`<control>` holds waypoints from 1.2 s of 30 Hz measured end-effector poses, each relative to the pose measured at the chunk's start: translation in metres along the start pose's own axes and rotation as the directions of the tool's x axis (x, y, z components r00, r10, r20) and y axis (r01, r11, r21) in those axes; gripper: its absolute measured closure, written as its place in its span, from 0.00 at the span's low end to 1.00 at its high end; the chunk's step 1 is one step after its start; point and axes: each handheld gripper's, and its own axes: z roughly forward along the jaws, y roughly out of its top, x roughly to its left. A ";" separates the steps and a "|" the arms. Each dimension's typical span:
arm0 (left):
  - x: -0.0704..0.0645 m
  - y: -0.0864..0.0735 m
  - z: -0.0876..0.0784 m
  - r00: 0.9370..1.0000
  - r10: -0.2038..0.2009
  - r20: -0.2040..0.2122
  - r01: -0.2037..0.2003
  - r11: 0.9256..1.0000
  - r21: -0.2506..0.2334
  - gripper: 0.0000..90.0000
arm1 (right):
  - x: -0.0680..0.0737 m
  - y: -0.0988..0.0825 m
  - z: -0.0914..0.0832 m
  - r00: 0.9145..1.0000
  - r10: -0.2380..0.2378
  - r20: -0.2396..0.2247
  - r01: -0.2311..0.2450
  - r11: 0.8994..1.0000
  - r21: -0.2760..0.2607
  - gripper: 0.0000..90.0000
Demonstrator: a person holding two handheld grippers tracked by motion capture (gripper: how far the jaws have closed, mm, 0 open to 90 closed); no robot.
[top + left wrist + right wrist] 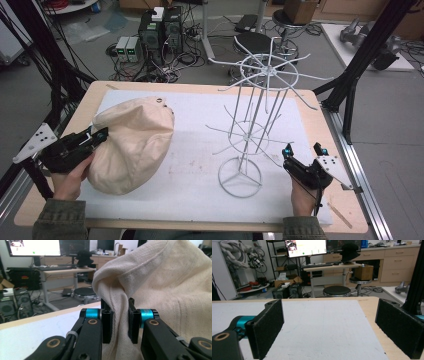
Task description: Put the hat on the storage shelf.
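Left claw [119, 320] is pinching a fold of the cloth bag [132, 142] by the worktop's left edge; wire rack [257, 120] probably sits nearer the spread right claw [302, 152].

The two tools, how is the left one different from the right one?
The left tool is shut, pinching a fold of the cream cloth bag; the right tool is wide open and holds nothing. In the high view the left tool sits at the bag's edge, while the right tool rests apart, near the white wire rack. Both are black with blue parts, each held in a hand.
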 end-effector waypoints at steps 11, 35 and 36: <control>-0.009 0.017 0.010 0.999 -0.003 0.045 0.007 0.997 -0.073 0.87 | 0.001 0.000 0.000 1.000 -0.006 -0.002 0.006 1.000 0.000 0.08; -0.026 0.058 0.034 0.992 -0.006 0.124 0.037 0.968 -0.249 0.87 | 0.000 0.000 0.000 1.000 -0.003 -0.005 0.003 1.000 -0.003 0.08; -0.026 0.059 0.035 0.992 -0.008 0.126 0.040 0.966 -0.255 0.87 | 0.001 0.000 -0.001 1.000 -0.002 -0.005 0.002 1.000 -0.002 0.08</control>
